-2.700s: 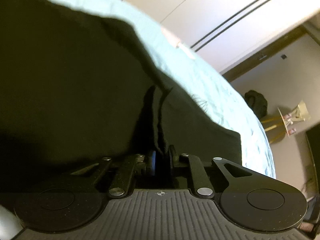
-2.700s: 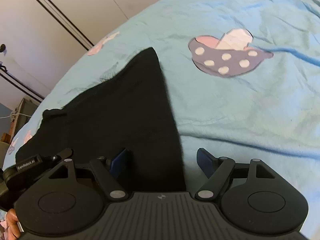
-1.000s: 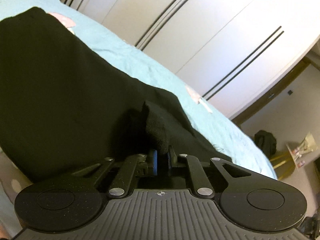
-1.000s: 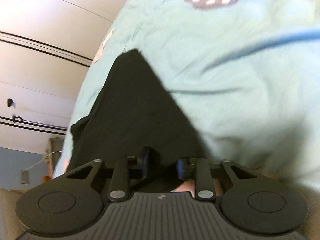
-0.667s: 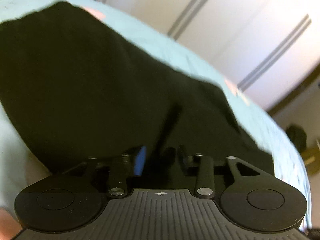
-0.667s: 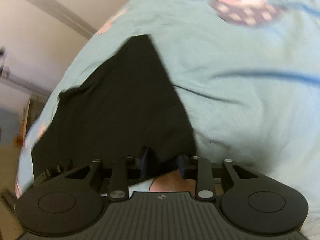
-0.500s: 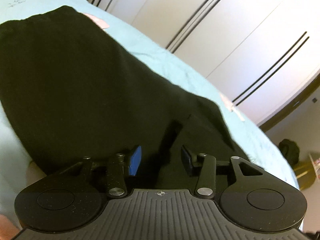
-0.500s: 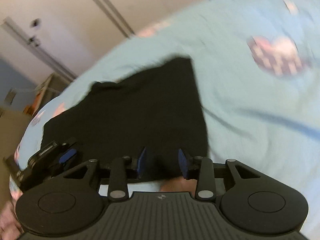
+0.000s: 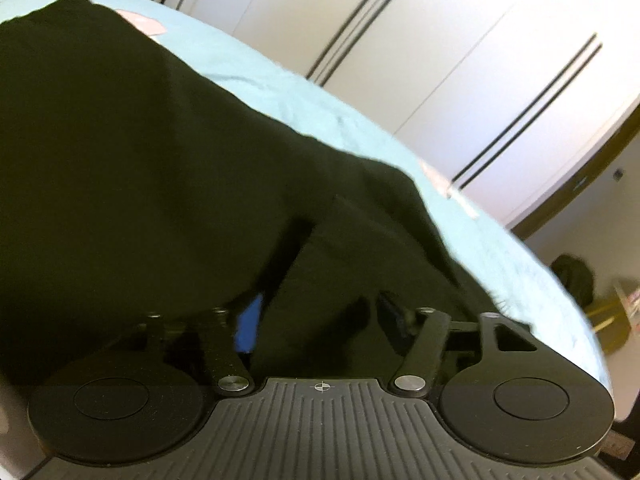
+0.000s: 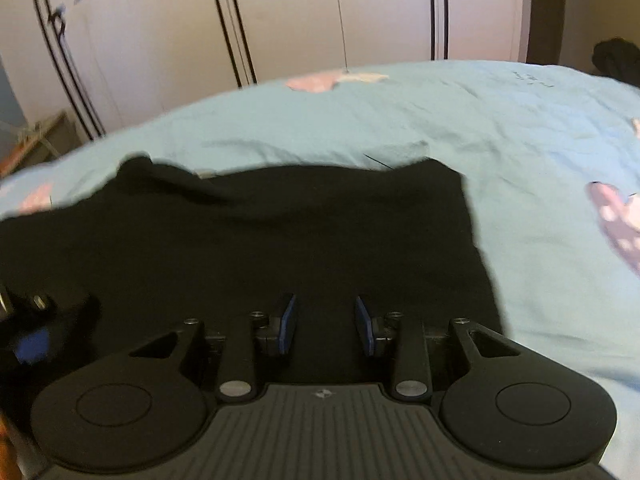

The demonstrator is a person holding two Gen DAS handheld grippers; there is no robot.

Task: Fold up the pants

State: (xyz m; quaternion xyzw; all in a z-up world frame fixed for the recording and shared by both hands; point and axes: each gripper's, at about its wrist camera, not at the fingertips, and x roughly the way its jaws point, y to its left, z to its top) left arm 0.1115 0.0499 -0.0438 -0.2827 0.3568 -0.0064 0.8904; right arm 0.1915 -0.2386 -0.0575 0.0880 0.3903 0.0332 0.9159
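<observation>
Black pants (image 10: pixel 280 248) lie spread on the bed (image 10: pixel 520 128), directly ahead of and under both grippers; the blue sheet shows beyond the cloth and off to the right of your right gripper (image 10: pixel 326 324). Right gripper: jaws part-spread and closing a little, nothing pinched, cloth lying below the blue pads with a clear gap between them. Left gripper (image 9: pixel 320 320): jaws spread and opening, a raised ridge of dark fabric standing in the gap but neither pad pressing on it, so it reads as let go. Judged handling: soft, limp, light knit; it will sag, drape and drag on the sheet instead of holding a line, and a one-layer pinch will likely peel away from the layer under it. Take hold at an edge or corner where both layers stack: the far right corner ahead of your right gripper looks square and clean; the far left end is bunched and rumpled, so smooth it or grip past the lump. The dark cloth hides its own seams and layer edges in both views, so you cannot tell the waistband from the hem with certainty. Around: white wardrobe doors (image 10: pixel 340 12) beyond the bed, a dark bundle (image 9: pixel 572 276) on the floor far right of your left gripper, pink printed patches (image 10: pixel 616 220) on the sheet. Nothing lies on the pants. The only crowding is your left gripper itself, blurred at the lower left of the right view.
</observation>
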